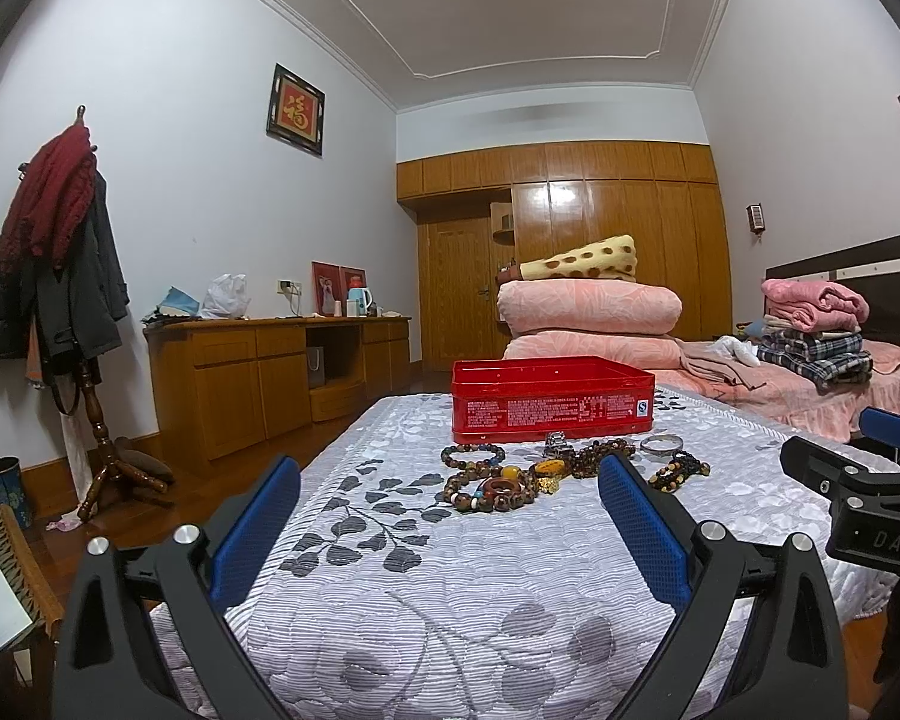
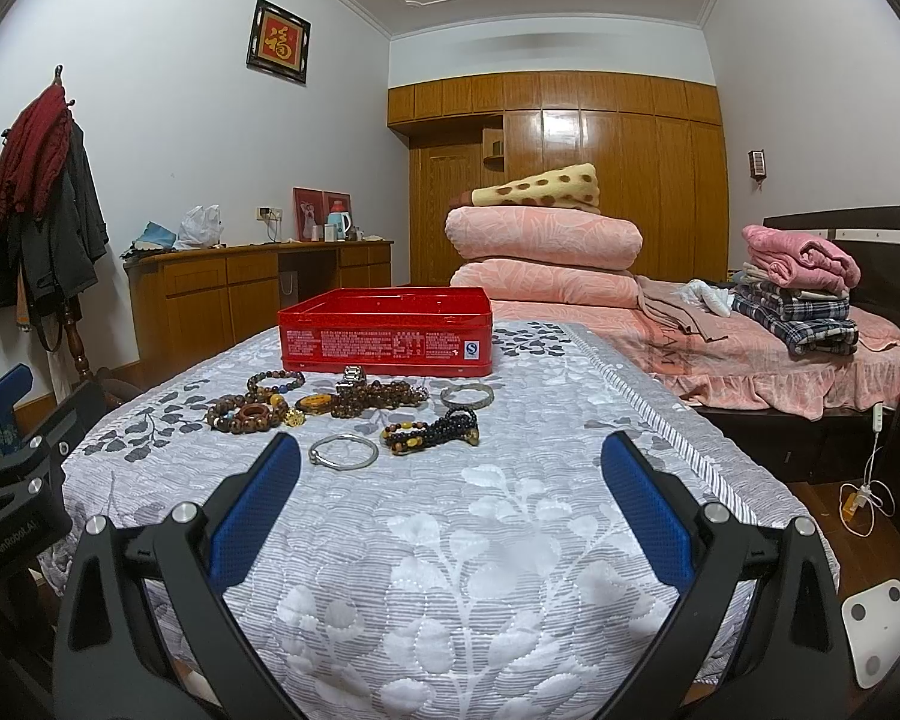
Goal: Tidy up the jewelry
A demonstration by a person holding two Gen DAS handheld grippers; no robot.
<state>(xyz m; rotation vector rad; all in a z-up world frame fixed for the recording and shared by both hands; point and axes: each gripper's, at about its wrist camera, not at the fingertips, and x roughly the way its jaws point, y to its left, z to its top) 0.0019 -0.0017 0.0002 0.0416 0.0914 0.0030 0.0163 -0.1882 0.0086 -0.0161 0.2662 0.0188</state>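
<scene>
An open red tin box point(image 1: 551, 399) point(image 2: 385, 330) stands on a table under a grey leaf-patterned cloth point(image 1: 450, 588) point(image 2: 450, 540). In front of the box lies a cluster of jewelry: brown bead bracelets point(image 1: 489, 483) point(image 2: 252, 411), a watch point(image 1: 557, 443) point(image 2: 352, 376), a dark bead bracelet point(image 1: 678, 471) point(image 2: 432, 429), a silver bangle by the box point(image 1: 661, 443) point(image 2: 467, 396) and a second silver bangle point(image 2: 343, 451) nearer me. My left gripper point(image 1: 449, 468) and right gripper point(image 2: 450, 447) are both open and empty, held short of the jewelry.
A bed point(image 2: 750, 360) with folded pink quilts point(image 2: 540, 240) and stacked clothes point(image 2: 804, 294) lies behind and to the right. A wooden desk point(image 1: 276, 366) and a coat rack point(image 1: 66, 276) stand at the left wall. A white scale point(image 2: 882, 618) lies on the floor.
</scene>
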